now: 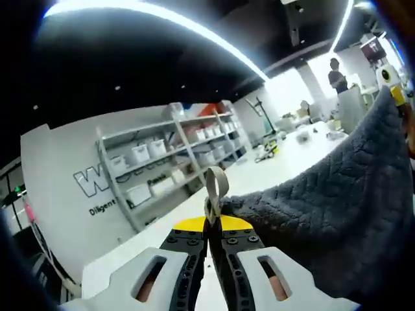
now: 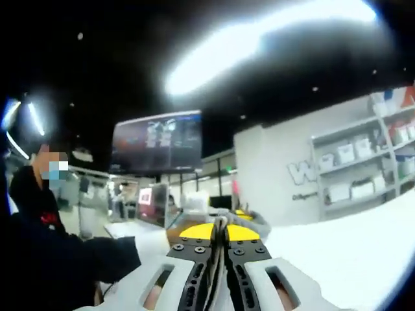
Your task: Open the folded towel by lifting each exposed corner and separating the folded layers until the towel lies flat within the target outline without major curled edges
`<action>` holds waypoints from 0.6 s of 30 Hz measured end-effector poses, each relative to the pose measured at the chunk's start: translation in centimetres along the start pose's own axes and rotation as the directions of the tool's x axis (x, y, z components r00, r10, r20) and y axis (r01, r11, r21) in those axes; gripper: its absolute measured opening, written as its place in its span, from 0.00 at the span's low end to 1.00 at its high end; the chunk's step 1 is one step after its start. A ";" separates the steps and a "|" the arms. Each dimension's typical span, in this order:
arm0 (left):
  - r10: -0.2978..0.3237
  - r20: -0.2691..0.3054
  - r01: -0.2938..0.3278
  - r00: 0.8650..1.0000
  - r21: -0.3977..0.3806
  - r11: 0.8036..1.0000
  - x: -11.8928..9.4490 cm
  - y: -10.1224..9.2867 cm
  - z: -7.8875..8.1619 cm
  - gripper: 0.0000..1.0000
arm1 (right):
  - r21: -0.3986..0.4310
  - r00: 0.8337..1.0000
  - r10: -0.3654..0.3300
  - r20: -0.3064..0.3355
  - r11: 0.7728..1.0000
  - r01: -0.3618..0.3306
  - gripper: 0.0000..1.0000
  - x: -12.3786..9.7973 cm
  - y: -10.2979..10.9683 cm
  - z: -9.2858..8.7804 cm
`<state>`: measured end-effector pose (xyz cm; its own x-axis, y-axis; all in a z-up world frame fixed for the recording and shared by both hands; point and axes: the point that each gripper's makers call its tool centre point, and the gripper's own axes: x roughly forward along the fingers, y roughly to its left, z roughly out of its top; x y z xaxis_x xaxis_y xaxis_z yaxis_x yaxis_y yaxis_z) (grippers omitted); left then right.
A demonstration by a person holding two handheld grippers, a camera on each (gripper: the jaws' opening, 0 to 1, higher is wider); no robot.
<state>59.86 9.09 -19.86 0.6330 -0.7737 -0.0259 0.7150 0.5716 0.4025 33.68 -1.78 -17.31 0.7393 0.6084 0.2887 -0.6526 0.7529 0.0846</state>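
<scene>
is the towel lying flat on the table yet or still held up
Held up. The grey towel hangs above the white table, its corner loop clamped in the shut left gripper; the far corner is lifted too.

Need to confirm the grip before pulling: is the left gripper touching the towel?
Touching. In the left gripper view, the left gripper is shut on the grey towel at its corner loop, with the cloth hanging to the right.

A grey metal shelving unit (image 1: 170,155) holding white bins stands against a white wall (image 1: 58,168). Long bright ceiling light strips (image 1: 168,19) run overhead. A dark wall screen (image 2: 155,141) hangs beyond.
</scene>
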 end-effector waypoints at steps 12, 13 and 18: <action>-0.055 -0.019 0.055 0.998 -0.018 0.998 3.2 -1.8 -0.9 0.04 | 0.038 0.996 -0.071 -0.055 0.997 0.073 0.00 -3.0 -3.1 -2.7; -0.060 -0.021 0.059 0.998 -0.020 0.998 3.4 -2.0 -1.1 0.04 | 0.031 0.994 -0.077 -0.074 0.996 0.079 0.00 -3.3 -3.3 -3.3; -0.087 -0.037 0.086 0.996 -0.015 0.996 4.8 -3.1 -1.9 0.04 | 0.008 0.989 -0.109 -0.097 0.994 0.110 0.00 -4.2 -3.9 -4.4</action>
<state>61.27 4.16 -22.97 0.5791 -0.8098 -0.0943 0.7713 0.5067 0.3851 33.86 -6.11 -23.03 0.8183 0.5445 0.1842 -0.5688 0.8132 0.1230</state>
